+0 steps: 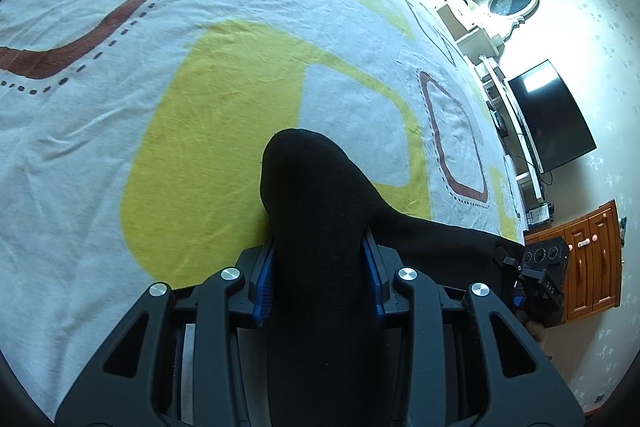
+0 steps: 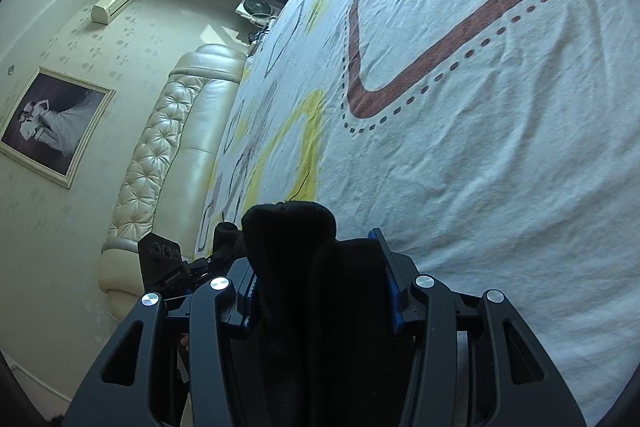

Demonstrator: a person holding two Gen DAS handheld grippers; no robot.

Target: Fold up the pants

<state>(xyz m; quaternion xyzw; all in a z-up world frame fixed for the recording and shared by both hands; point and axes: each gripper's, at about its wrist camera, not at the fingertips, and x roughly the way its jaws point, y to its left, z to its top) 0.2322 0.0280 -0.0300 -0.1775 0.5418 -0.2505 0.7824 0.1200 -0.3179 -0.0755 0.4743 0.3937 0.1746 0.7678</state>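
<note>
Black pants (image 1: 320, 227) bunch between both my grippers: left gripper (image 1: 320, 287) and right gripper (image 2: 320, 291) each clench a fold, held over the bedsheet (image 1: 120, 147).

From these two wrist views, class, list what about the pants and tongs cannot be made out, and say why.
- Pants: left wrist view shows only a black bunch; legs and waistband run below the frame edge.
- Pants' fold state: right wrist view, the bunch fills the right tongs.
- Left tongs fingertips: buried in cloth.
- Bedsheet beneath the pants: hidden by the cloth.
</note>
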